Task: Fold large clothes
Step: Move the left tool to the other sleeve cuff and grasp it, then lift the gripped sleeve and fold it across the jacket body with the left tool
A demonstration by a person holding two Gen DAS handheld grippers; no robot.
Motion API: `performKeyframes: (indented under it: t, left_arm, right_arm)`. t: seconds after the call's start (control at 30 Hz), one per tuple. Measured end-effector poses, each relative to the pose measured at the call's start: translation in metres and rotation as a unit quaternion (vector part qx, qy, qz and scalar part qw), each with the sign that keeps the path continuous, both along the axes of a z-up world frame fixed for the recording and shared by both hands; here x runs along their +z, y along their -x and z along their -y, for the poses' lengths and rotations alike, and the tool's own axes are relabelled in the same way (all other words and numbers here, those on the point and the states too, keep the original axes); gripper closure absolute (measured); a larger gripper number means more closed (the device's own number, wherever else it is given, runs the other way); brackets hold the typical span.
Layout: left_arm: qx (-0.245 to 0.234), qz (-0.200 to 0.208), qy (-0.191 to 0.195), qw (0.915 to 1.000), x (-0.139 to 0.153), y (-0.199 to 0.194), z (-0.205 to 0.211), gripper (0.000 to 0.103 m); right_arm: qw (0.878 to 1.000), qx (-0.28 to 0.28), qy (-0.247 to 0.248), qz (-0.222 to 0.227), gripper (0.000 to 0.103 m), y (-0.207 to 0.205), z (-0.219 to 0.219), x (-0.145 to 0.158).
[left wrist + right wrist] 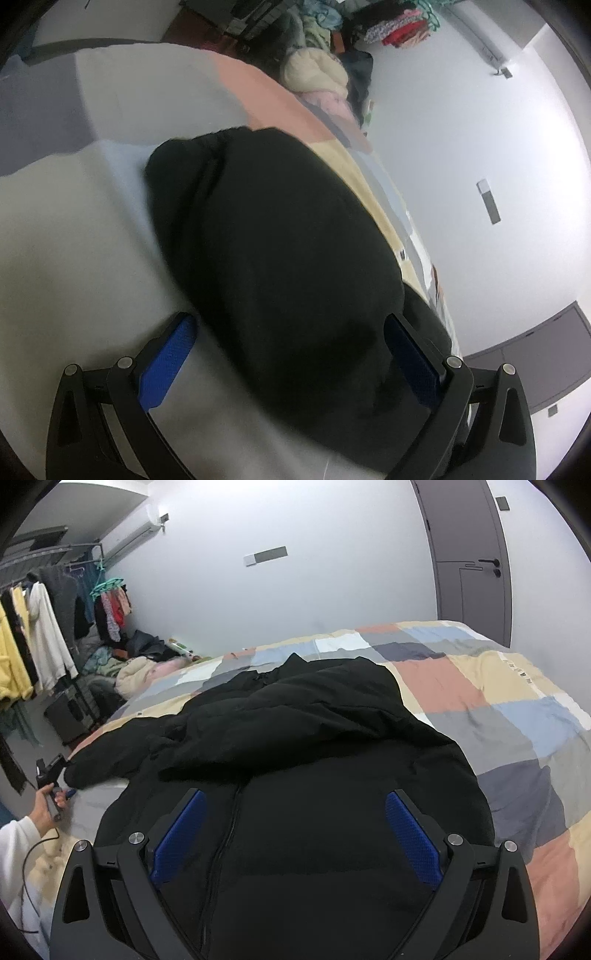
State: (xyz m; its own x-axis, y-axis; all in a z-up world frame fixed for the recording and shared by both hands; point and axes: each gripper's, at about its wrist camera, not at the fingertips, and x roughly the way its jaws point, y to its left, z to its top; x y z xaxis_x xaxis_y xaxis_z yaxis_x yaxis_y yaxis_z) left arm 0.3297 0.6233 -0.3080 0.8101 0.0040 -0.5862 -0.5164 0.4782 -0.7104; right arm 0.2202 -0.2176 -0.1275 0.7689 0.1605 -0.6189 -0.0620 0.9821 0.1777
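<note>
A large black padded jacket point(295, 738) lies spread on the bed, front zip up. One sleeve point(107, 764) stretches to the left. In the left wrist view that black sleeve point(266, 236) fills the middle, cuff end away from me. My left gripper point(291, 332) is open, its blue pads on either side of the sleeve. It also shows in the right wrist view point(55, 786), held by a hand at the sleeve's cuff. My right gripper point(295, 812) is open over the jacket's body near the zip.
The bed has a checked quilt point(498, 701) in pink, blue, grey and cream. A rack of hanging clothes point(40, 635) and a heap of garments point(136, 664) stand at the left. A grey door point(469, 554) is behind the bed at the right.
</note>
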Motion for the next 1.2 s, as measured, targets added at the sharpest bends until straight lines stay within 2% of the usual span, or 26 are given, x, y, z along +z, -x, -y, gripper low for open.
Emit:
performKeyframes:
  t: [0.1, 0.23, 0.3, 0.33, 0.37, 0.4, 0.47, 0.53, 0.67, 0.77, 1.07, 1.2]
  left_arm:
    - [0.011, 0.003, -0.008, 0.9999, -0.003, -0.013, -0.008, 0.005]
    - [0.02, 0.011, -0.005, 0.9997, -0.004, -0.027, -0.017, 0.015]
    - [0.018, 0.03, 0.007, 0.9994, -0.005, -0.03, -0.02, 0.029]
    - [0.017, 0.035, 0.011, 0.9992, -0.005, -0.031, -0.021, 0.043]
    - [0.018, 0.038, 0.014, 0.999, -0.001, -0.033, -0.02, 0.052]
    - [0.019, 0.042, 0.014, 0.9988, 0.002, -0.032, -0.02, 0.057]
    - [0.021, 0.048, 0.012, 0.9985, 0.01, -0.026, -0.018, 0.076]
    - [0.023, 0.046, 0.003, 0.9987, 0.022, -0.021, -0.015, 0.083]
    - [0.023, 0.037, -0.041, 0.9982, 0.055, -0.011, -0.001, 0.089]
    - [0.022, 0.037, -0.052, 0.9977, 0.079, -0.001, 0.006, 0.092]
    - [0.005, 0.03, -0.124, 0.9918, 0.162, 0.025, 0.044, 0.095]
    - [0.0, 0.04, -0.143, 0.9889, 0.195, 0.038, 0.068, 0.096]
  right_arm:
    - [1.0, -0.006, 0.003, -0.005, 0.005, -0.006, -0.002, -0.003]
    - [1.0, -0.004, 0.011, -0.01, 0.005, -0.012, -0.006, -0.005]
    - [1.0, 0.0, 0.006, -0.011, 0.005, -0.014, -0.007, -0.005]
    - [1.0, 0.004, 0.002, -0.009, 0.005, -0.013, -0.009, -0.005]
    - [1.0, 0.009, 0.003, -0.007, 0.005, -0.013, -0.011, -0.003]
    - [1.0, 0.012, 0.004, -0.006, 0.005, -0.013, -0.012, -0.002]
    - [1.0, 0.017, 0.013, -0.002, 0.005, -0.011, -0.016, 0.0]
    - [1.0, 0.023, 0.019, 0.002, 0.005, -0.008, -0.017, 0.002]
    - [0.999, 0.033, 0.019, 0.004, 0.005, -0.003, -0.017, 0.005]
    - [0.999, 0.037, 0.019, 0.013, 0.005, 0.005, -0.016, 0.01]
    - [0.998, 0.055, 0.023, 0.028, 0.005, 0.027, -0.009, 0.016]
    - [0.997, 0.058, 0.024, 0.037, 0.005, 0.038, -0.004, 0.018]
